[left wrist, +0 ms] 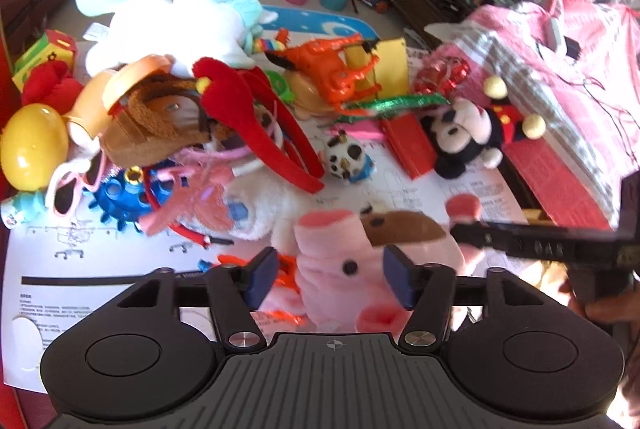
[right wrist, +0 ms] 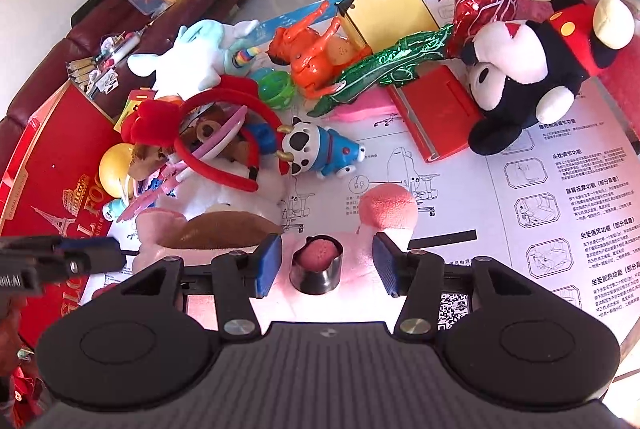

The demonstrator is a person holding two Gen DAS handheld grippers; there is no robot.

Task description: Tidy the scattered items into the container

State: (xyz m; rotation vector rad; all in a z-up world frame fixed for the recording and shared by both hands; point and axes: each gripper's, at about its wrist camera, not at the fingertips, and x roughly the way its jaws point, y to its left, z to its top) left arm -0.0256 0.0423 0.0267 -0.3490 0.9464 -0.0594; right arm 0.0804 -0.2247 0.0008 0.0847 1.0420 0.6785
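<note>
Both sets of jaws stand open around the pink pig plush (left wrist: 340, 261): left gripper (left wrist: 330, 275) at its head, right gripper (right wrist: 326, 267) at its foot. Close squarely on thick stuffing, then lift together.

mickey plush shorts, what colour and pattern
Red with yellow dots on the Mickey plush; clearest in the right wrist view.

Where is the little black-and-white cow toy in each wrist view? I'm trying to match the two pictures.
Left wrist view: the cow toy sits at centre, right of the red headband.
Right wrist view: the cow toy lies at centre, right of the same headband.
Shared landmark: the mouse plush, right of the cow in both.
</note>
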